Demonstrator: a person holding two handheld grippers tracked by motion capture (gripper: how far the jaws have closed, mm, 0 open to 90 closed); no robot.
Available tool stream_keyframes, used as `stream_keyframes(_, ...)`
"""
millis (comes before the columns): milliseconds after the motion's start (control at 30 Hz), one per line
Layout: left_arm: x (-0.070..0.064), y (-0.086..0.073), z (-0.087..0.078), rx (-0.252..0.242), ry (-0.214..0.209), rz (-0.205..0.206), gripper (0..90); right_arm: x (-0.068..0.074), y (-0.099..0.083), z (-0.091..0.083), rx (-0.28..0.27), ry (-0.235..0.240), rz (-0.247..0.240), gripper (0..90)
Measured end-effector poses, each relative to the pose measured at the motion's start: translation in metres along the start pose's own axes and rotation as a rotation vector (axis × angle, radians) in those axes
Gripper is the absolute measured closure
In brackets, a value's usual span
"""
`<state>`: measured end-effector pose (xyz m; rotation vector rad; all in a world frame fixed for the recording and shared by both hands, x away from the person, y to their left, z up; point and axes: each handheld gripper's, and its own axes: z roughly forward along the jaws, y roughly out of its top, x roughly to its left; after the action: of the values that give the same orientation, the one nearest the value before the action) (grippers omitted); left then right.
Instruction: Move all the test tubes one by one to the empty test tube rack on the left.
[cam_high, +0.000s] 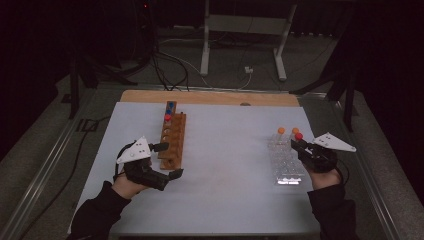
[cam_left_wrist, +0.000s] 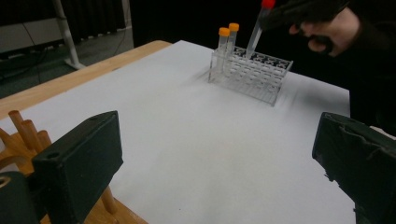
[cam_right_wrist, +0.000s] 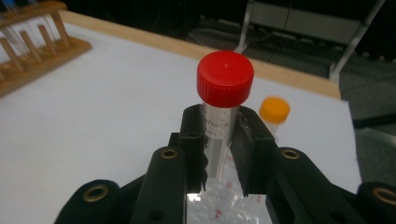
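High view: two racks sit on the white sheet, a wooden rack at left carrying one red-capped and one blue-capped tube, and a clear plastic rack at right with two orange-capped tubes. Left gripper view: the left gripper has its jaws spread wide with nothing between them, beside the wooden rack. Right gripper view: the right gripper is clamped on one red-capped tube, above the clear rack; partial writing reads "shar" and "mL".
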<state>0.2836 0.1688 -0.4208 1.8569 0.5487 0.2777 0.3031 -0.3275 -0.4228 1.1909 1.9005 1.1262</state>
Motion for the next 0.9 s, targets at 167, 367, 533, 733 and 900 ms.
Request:
stream_keyframes(167, -0.002, 0.002, 0.002, -0.003, -0.013, -0.003, 2.6, 0.016, 0.013, -0.011, -0.045, 0.046, -0.037, 74.6)
stream_keyframes(367, -0.005, 0.004, 0.003, -0.005, -0.03, 0.005, 2.6, 0.039, 0.018, -0.009, -0.048, 0.114, -0.087, 74.7)
stream_keyframes(533, -0.01, 0.006, 0.007, -0.005, -0.049, 0.007, 2.7, 0.069, 0.015, 0.003, -0.019, 0.23, -0.121, 74.6)
stream_keyframes(733, -0.016, 0.007, 0.012, 0.001, -0.079, 0.021, 2.8, 0.097, 0.011, 0.016, 0.019, 0.328, -0.162, 74.7)
stream_keyframes(900, -0.022, 0.007, 0.018, 0.008, -0.103, 0.023, 3.0, 0.126, 0.007, 0.026, 0.055, 0.423, -0.202, 74.6)
